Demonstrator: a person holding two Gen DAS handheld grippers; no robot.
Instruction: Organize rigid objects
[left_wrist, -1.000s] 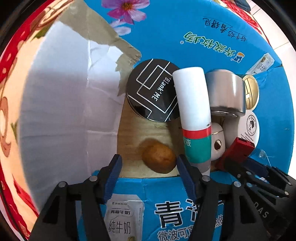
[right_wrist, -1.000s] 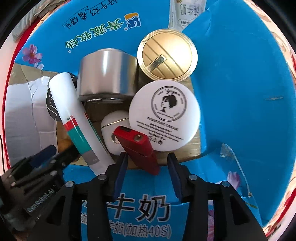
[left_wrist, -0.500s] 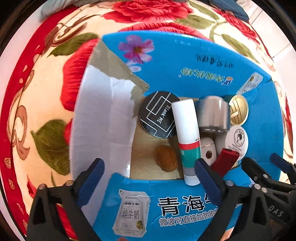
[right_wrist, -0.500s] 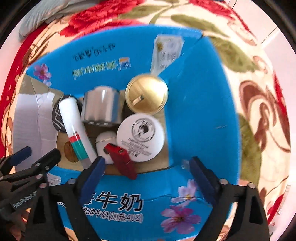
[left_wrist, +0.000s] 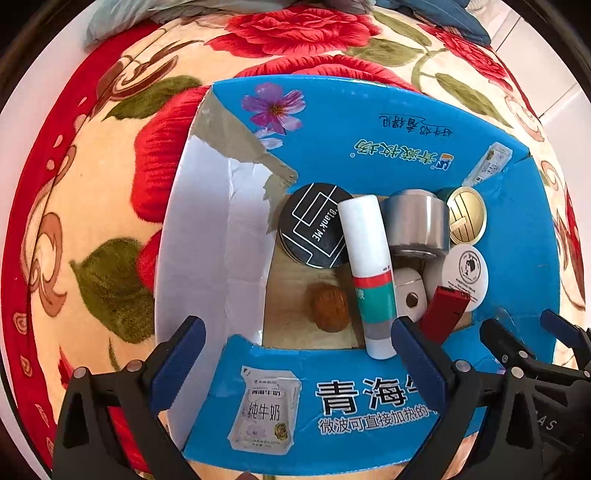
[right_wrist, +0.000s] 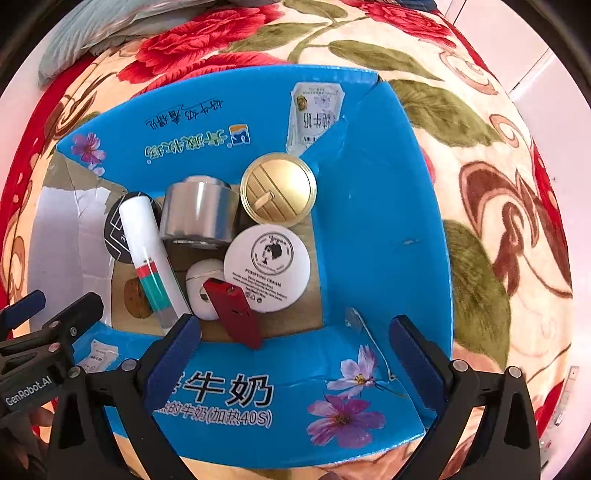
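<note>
An open blue milk carton box (left_wrist: 369, 395) (right_wrist: 384, 229) sits on a floral blanket. Inside lie a black round compact (left_wrist: 314, 225), a white tube with red and green bands (left_wrist: 367, 266) (right_wrist: 147, 254), a silver jar (left_wrist: 415, 225) (right_wrist: 199, 214), a gold lid (left_wrist: 466, 220) (right_wrist: 279, 192), a white cream jar (left_wrist: 466, 273) (right_wrist: 267, 267), a small white case (left_wrist: 408, 295), a red lighter (left_wrist: 445, 308) (right_wrist: 232, 314) and a brown walnut (left_wrist: 328, 306). My left gripper (left_wrist: 295, 343) and right gripper (right_wrist: 295, 336) are open and empty above the box's near flap.
The red, cream and green floral blanket (left_wrist: 92, 221) (right_wrist: 498, 184) surrounds the box. A torn white flap (left_wrist: 214, 236) stands at the box's left side. Grey fabric (right_wrist: 110, 37) lies at the far edge.
Both grippers have opened wide and pulled back up from the box. The right one let go of the red lighter, which now lies in the box beside the cream jar.
</note>
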